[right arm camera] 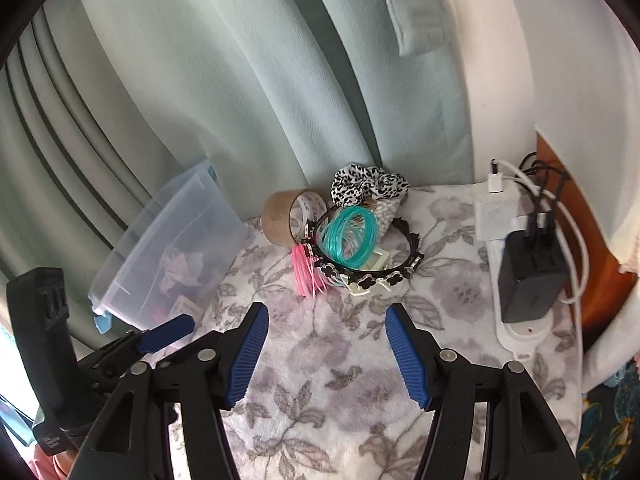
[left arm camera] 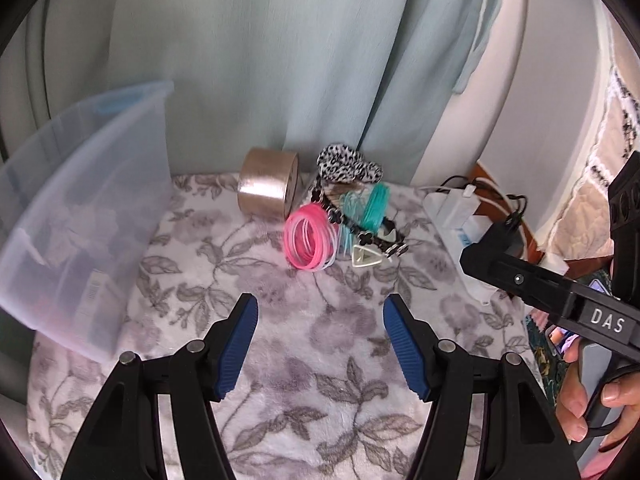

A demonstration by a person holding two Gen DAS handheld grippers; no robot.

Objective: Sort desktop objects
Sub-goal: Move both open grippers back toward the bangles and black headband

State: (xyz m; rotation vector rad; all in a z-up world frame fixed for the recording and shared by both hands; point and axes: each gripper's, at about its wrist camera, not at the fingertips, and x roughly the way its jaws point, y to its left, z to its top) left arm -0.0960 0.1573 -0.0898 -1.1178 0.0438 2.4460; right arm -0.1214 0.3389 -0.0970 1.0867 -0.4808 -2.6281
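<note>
Both claws hover low over the floral-covered bench [left arm camera: 320, 360]: the left claw [left arm camera: 320, 344] and the right claw [right arm camera: 326, 354] each stand with jaws spread wide and nothing between the blue pads. Just beyond them lies 1 tight heap of small things: pink bands [left arm camera: 308, 242], teal bands [right arm camera: 350, 240], a black clover headband [right arm camera: 372, 276] and a white triangular clip [left arm camera: 366, 258], all touching or overlapping. Behind these stand a tape roll [left arm camera: 264, 186] on its edge and a leopard-print scrunchie [right arm camera: 360, 186] against the curtain [left arm camera: 280, 60]. A clear bin [right arm camera: 172, 252] sits at the left with some items already inside.

Risk, as I judge it: the headband loops around the teal bands, so a pinch on either may drag the other along. Loose thin bands may slip from the pads, and a nudge may roll the tape. To the right, a power strip [right arm camera: 516, 328] with cables lies near enough to snag.
</note>
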